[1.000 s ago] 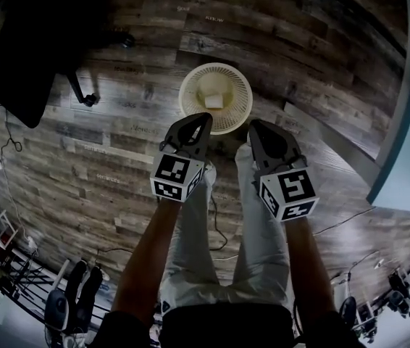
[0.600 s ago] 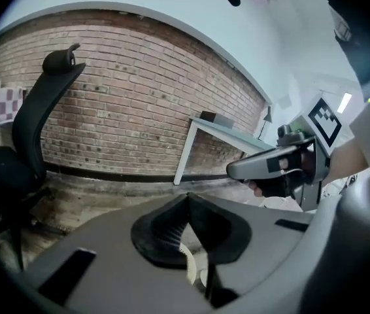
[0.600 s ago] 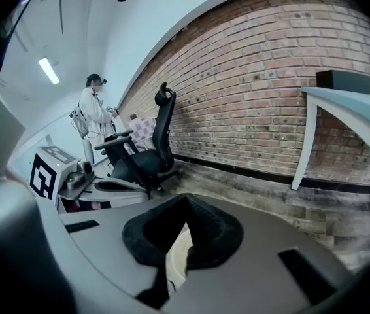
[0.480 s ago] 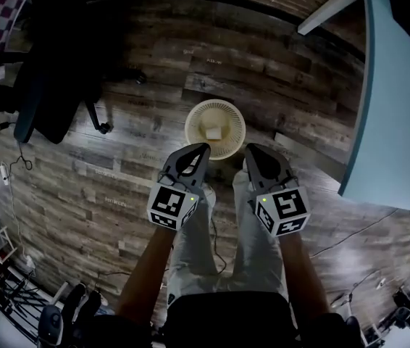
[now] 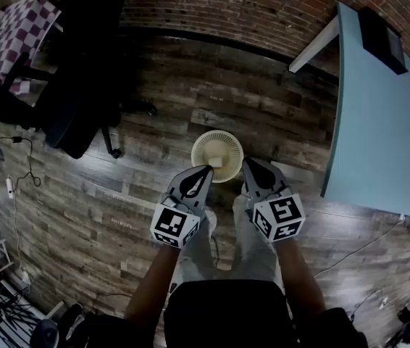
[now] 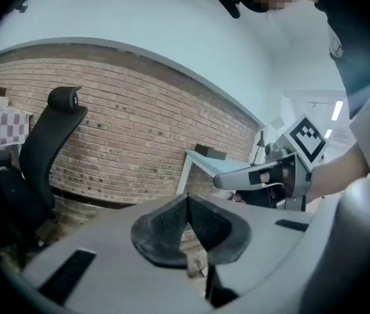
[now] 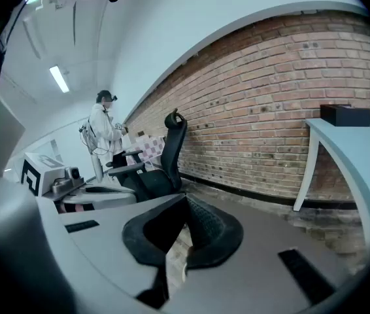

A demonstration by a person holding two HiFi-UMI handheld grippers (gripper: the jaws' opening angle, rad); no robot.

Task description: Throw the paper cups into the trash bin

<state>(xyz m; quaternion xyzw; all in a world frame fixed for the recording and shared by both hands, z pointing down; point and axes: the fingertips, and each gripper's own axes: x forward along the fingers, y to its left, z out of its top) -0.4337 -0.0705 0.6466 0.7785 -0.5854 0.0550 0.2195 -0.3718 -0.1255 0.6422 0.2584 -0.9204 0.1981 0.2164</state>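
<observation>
Both closed, left gripper (image 5: 206,169) and right gripper (image 5: 248,162) hover above trash bin (image 5: 228,141)

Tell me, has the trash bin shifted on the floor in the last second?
No. The trash bin stays level with the office chair's wheel, as before; only the view has pulled back.

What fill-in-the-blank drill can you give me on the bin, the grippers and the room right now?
The round cream slatted trash bin stands on the ____.
The left gripper and right gripper both have their fingers ____, with nothing between them.
The light blue table is on the person's ____ side.
The wall beyond the bin is red ____.
Missing words: floor; shut; right; brick.
</observation>
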